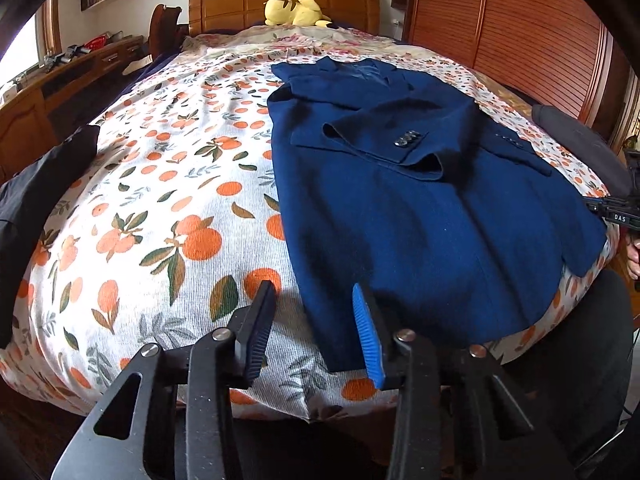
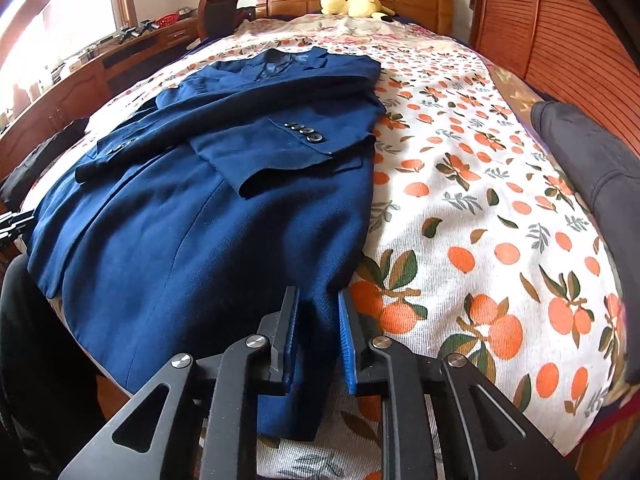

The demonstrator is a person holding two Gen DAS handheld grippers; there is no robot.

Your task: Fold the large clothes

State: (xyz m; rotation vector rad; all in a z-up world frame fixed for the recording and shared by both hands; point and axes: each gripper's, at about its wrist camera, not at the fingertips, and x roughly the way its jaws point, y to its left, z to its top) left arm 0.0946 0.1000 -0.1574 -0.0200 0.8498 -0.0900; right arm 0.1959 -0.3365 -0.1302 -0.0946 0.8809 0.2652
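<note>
A navy blue suit jacket (image 1: 420, 200) lies flat on the bed, collar toward the headboard, both sleeves folded across its front, cuff buttons showing. It also shows in the right wrist view (image 2: 192, 220). My left gripper (image 1: 314, 304) is open above the jacket's near left hem corner, holding nothing. My right gripper (image 2: 318, 312) is partly open with its jaws either side of the jacket's near right hem corner, which hangs over the bed's foot edge. I cannot tell if the pads (image 2: 346, 336) touch the cloth.
The bed (image 1: 160, 200) has an orange-fruit print sheet and a wooden headboard (image 1: 280, 0) with a yellow plush toy (image 1: 296, 10). Dark garments lie at the left edge (image 1: 36, 200) and the right edge (image 2: 592, 168). A wooden desk (image 1: 60, 80) stands left, a slatted wardrobe (image 2: 580, 40) right.
</note>
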